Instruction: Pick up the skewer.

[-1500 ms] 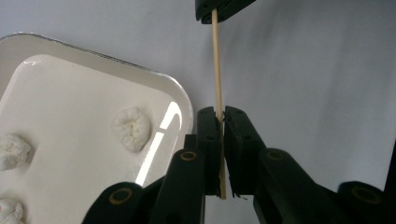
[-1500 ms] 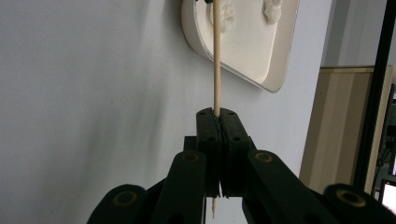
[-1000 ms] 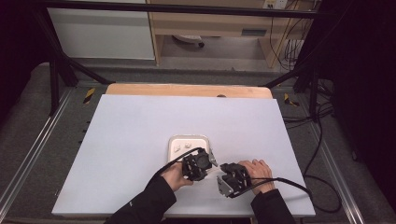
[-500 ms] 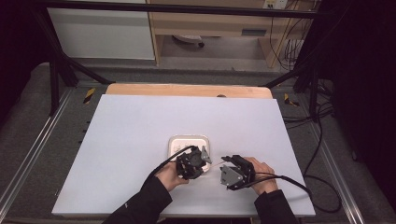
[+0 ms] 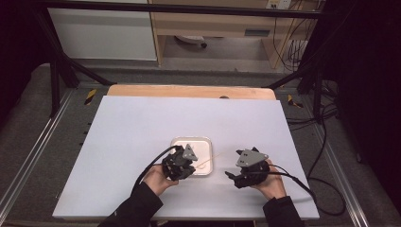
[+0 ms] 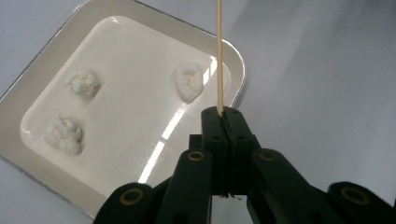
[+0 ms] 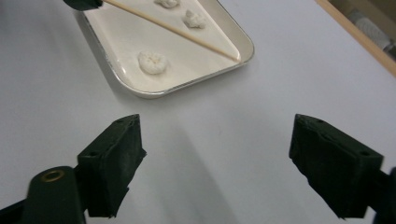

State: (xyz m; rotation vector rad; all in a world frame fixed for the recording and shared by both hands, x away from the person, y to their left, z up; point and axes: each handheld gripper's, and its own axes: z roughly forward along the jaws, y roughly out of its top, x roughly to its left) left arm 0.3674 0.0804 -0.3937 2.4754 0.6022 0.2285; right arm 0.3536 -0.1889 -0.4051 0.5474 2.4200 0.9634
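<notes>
A white tray [image 5: 191, 140] lies near the table's front, with three white crumbly lumps [image 6: 83, 83] [image 6: 189, 82] [image 6: 64, 135] in it. My left gripper [image 6: 224, 116] is shut on the lower end of a thin wooden skewer [image 6: 218, 56], which reaches out over the tray's corner. In the high view this gripper [image 5: 191, 166] hovers at the tray's front edge, the skewer [image 5: 208, 161] pointing right. My right gripper [image 5: 231, 178] is off to the tray's right over bare table. Its jaws [image 7: 219, 135] have just been opening and stand wide with nothing between them.
The white table top [image 5: 142, 123] has free room to the left, right and behind the tray. A wooden edge [image 5: 189, 91] runs along the back. Black frame posts and cables [image 5: 326, 142] stand off the table's sides.
The two grippers have drawn apart: the left one leftward with the skewer, the right one to the right. The right gripper's jaws have gone from shut to wide open.
</notes>
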